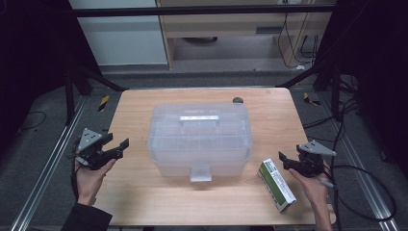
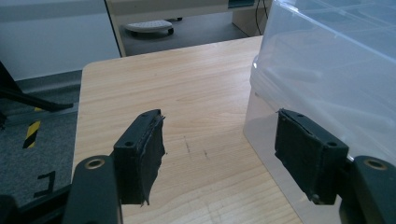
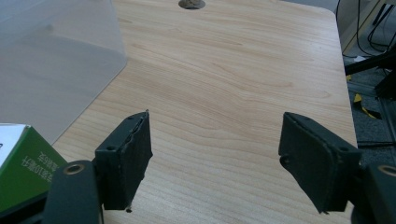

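I see the clear plastic box [image 1: 199, 139] w/ lid shut, mid surface [image 1: 144, 197]. Left hand-held gripper [image 1: 118, 144] wide, holding nothing, just beside it. Right hand-held gripper [image 1: 285, 162] wide too, next to the green-white carton [image 1: 275, 179].

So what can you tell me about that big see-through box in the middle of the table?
The clear plastic box stands upright in the middle of the wooden table, lid shut. It looks like frosted, translucent plastic with rounded corners. A flat carry handle lies on the lid, and a latch tab hangs at the near side. Faint divider lines suggest compartments under the lid; what is inside I cannot tell. Nothing but the table touches it.
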The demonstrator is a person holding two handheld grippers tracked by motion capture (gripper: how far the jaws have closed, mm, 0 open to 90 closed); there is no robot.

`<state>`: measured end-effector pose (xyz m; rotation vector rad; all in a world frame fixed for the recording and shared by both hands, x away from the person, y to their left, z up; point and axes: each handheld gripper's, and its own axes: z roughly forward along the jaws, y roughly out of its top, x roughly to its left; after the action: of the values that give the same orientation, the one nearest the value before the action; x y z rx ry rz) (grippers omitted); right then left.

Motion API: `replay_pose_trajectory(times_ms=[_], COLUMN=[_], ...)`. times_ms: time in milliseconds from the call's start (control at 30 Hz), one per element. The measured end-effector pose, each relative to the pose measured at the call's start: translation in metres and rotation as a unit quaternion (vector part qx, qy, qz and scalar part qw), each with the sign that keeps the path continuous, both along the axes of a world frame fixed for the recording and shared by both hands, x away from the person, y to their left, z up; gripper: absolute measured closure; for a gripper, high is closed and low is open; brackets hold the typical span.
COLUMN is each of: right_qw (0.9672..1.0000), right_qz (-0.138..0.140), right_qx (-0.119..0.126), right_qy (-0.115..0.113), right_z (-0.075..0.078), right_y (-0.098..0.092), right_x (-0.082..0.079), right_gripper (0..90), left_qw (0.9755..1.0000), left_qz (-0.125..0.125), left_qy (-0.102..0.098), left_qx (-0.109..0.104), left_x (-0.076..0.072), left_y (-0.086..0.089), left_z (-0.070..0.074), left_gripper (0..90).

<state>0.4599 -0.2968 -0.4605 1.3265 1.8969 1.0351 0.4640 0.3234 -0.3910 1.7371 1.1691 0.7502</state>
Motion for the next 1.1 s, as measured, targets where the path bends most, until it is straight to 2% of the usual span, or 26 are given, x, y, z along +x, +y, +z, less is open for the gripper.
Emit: replay_pose_trajectory(times_ms=[33, 267, 433, 633, 900, 1100], right_qw=[1.0000, 0.9999, 0.9998, 0.9998, 0.9997, 0.9998], right_qz=[-0.001, 0.013, 0.016, 0.020, 0.021, 0.021], right_qx=[0.007, 0.000, 0.001, 0.004, 0.010, 0.001], right_qy=[0.003, -0.004, -0.005, -0.002, -0.001, 0.000], right_z=[0.001, 0.001, 0.004, 0.004, 0.005, 0.004], right_y=[0.001, 0.002, 0.003, 0.004, 0.004, 0.004], right_x=[-0.001, 0.000, -0.001, -0.001, -0.001, 0.000], right_gripper=[27.0, 30.2, 32.4, 34.2, 34.0, 33.1], left_qw=[1.0000, 1.0000, 0.9997, 0.9994, 0.9986, 0.9979], left_qz=[0.000, -0.003, -0.012, -0.018, -0.033, -0.042], left_qy=[-0.001, -0.006, -0.014, -0.020, -0.025, -0.032], left_qx=[0.000, 0.006, 0.018, 0.021, 0.034, 0.038], left_x=[0.001, 0.004, 0.007, 0.011, 0.016, 0.017], left_y=[0.000, -0.002, -0.007, -0.012, -0.022, -0.026], left_z=[0.001, 0.010, 0.022, 0.030, 0.044, 0.052], left_gripper=[32.0, 32.0, 31.8, 31.2, 30.7, 30.5])
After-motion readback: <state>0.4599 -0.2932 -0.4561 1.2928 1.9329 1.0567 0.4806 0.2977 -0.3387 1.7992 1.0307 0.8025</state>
